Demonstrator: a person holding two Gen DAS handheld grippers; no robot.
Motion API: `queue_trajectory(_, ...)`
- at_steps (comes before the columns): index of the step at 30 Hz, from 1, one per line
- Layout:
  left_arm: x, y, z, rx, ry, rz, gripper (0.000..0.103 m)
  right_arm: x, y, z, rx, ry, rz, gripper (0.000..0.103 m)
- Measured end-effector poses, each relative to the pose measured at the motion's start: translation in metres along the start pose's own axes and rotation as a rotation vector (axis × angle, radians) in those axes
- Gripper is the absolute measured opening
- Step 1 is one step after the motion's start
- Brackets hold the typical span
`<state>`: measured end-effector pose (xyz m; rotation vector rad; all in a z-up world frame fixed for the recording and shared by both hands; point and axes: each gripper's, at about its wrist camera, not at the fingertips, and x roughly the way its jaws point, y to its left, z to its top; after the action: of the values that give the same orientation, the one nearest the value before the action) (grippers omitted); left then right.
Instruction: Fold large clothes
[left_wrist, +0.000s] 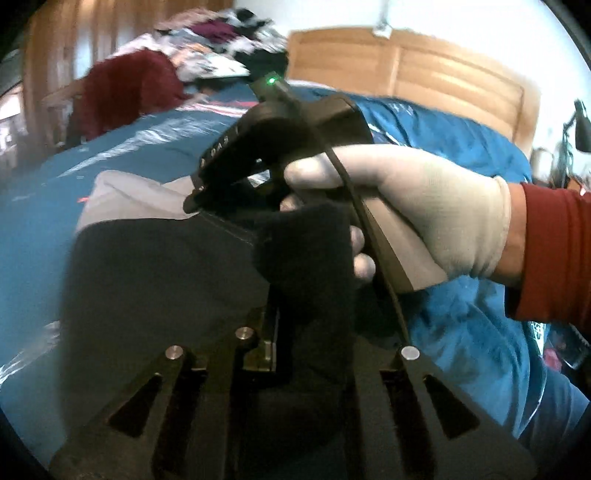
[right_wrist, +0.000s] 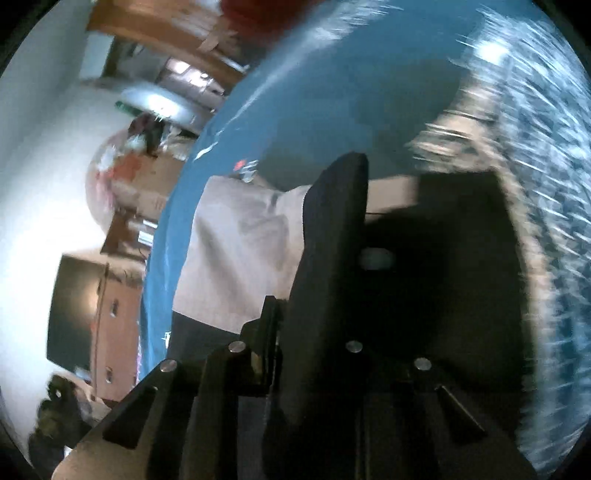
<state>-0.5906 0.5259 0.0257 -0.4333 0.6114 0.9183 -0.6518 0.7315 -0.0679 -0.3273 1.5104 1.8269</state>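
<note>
Two hand-held grippers work one dark navy garment with a pale beige panel (left_wrist: 155, 266) on a bed covered in a teal blue quilt (left_wrist: 110, 147). Nearest in the left wrist view, the left gripper (left_wrist: 306, 295) has its jaws closed narrow on a thick fold of the dark cloth, which rises at twelve o'clock from the fingers. Just beyond, at one o'clock, the right gripper (left_wrist: 194, 205), carried by a hand in a cream glove (left_wrist: 424, 206) with a rust-red sleeve, pinches the seam where navy meets beige. Its own view shows the right gripper's jaws tight on a dark fold, with the beige panel lying at ten o'clock. Farther off, at eleven o'clock, a heap of mixed laundry (left_wrist: 207, 48) sits by a wooden headboard (left_wrist: 424, 70).

Both views are smeared by motion, so the fold seems to be under way. To do it well, I would keep both grips level, hold the edge taut between them, lay it square over the beige panel, and release only once the cloth rests flat.
</note>
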Motion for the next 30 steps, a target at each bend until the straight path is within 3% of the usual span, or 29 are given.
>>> queue_trajectory(3, 0.013, -0.017, 0.006, 0.029, 0.028, -0.021, 0.011, -0.002, -0.035, 0.009, 0.036, 0.026, 0.035, 0.021)
queue_trajectory(10, 0.046, -0.029, 0.013, 0.025, 0.102, -0.024, 0.016, 0.004, -0.071, 0.035, 0.028, 0.060, 0.099, 0.016)
queue_trajectory(12, 0.067, -0.031, 0.005, 0.031, 0.157, -0.019, 0.027, 0.012, -0.083, 0.035, 0.049, 0.077, 0.127, 0.010)
queue_trajectory(15, 0.074, -0.029, -0.005, 0.005, 0.150, -0.019, 0.031, 0.015, -0.094, 0.034, 0.089, 0.097, 0.183, 0.013)
queue_trajectory(18, 0.054, -0.026, -0.006, -0.011, 0.160, -0.036, 0.032, 0.003, -0.089, 0.028, 0.104, 0.131, 0.171, 0.028)
queue_trajectory(19, 0.039, -0.024, -0.009, -0.018, 0.156, -0.045, 0.032, -0.006, -0.086, 0.023, 0.106, 0.135, 0.171, 0.038)
queue_trajectory(23, -0.046, -0.012, -0.027, -0.067, 0.055, -0.063, 0.035, -0.043, -0.070, -0.023, 0.071, 0.164, 0.165, 0.062)
queue_trajectory(26, -0.106, 0.013, -0.048, -0.148, -0.017, -0.024, 0.040, -0.070, -0.060, -0.062, 0.029, 0.168, 0.149, 0.064)
queue_trajectory(30, -0.147, 0.040, -0.077, -0.217, -0.036, 0.087, 0.041, -0.092, -0.054, -0.099, 0.025, 0.155, 0.159, 0.065)
